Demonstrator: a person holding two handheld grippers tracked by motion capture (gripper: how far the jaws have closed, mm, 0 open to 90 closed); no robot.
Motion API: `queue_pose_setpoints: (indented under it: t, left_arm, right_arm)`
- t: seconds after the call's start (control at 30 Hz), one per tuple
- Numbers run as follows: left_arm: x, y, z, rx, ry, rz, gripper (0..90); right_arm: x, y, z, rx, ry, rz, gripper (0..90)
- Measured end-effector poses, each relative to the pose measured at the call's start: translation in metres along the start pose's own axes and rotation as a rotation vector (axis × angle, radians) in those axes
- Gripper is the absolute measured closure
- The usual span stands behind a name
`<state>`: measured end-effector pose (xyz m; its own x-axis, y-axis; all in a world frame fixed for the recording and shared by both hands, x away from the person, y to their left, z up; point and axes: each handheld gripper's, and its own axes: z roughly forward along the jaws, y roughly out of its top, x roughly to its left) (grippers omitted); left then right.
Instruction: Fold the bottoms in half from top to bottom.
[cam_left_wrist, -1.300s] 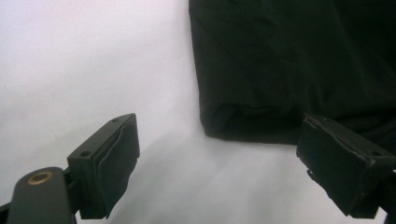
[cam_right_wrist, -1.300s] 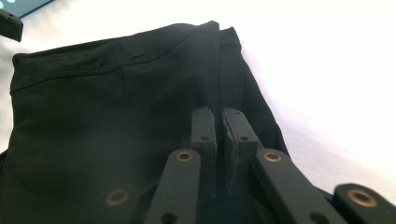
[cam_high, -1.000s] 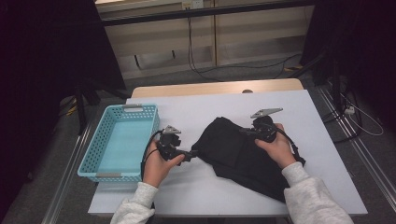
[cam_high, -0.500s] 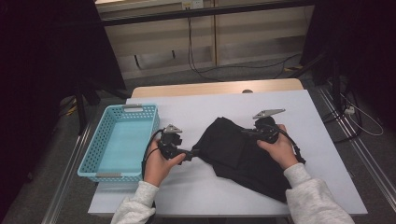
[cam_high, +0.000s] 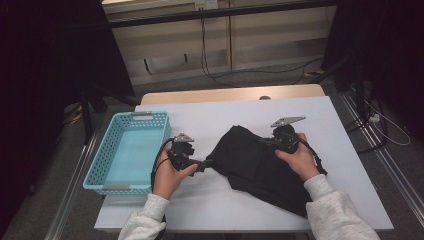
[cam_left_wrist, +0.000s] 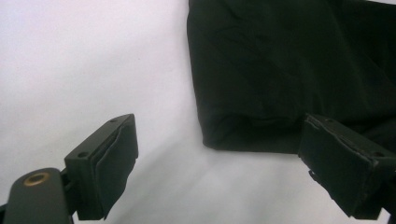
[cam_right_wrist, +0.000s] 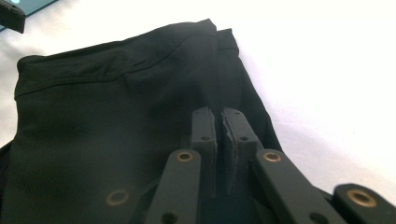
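Now the crumpled black fabric garment (cam_high: 260, 167) lies on the white desk (cam_high: 200, 205), right of the light-blue plastic mesh basket (cam_high: 127, 150). The right claw (cam_right_wrist: 219, 140) is clamped tight on a fold of it. The left claw (cam_left_wrist: 219, 163) gapes wide at its corner, gripping nothing.

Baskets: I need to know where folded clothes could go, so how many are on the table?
1. The blue basket sits at the table's left edge, left of the black garment.
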<state>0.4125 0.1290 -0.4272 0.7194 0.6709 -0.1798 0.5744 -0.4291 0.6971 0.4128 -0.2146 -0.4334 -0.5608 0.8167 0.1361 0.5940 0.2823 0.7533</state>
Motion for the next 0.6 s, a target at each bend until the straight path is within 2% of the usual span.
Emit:
queue_pose_setpoints:
  t: [0.1, 0.3, 0.33, 0.6]
  left_arm:
    - [0.001, 0.0001, 0.0024, -0.003, -0.002, -0.011, 11.9]
    - [0.0022, 0.0025, -0.0003, -0.001, -0.011, -0.002, 11.7]
    - [0.0018, 0.0026, -0.0006, -0.017, -0.006, -0.012, 11.6]
    - [0.0024, 0.0039, -0.0012, -0.005, -0.011, -0.001, 11.5]
  right_arm:
    - [-0.0006, -0.0004, -0.001, -0.001, 0.001, 0.001, 84.6]
    - [-0.0018, -0.003, -0.0053, 0.0, -0.004, 0.01, 84.6]
    - [-0.0017, -0.0032, -0.0057, -0.001, -0.005, 0.009, 84.6]
    - [-0.0018, -0.0047, -0.0061, 0.005, -0.007, 0.005, 84.6]
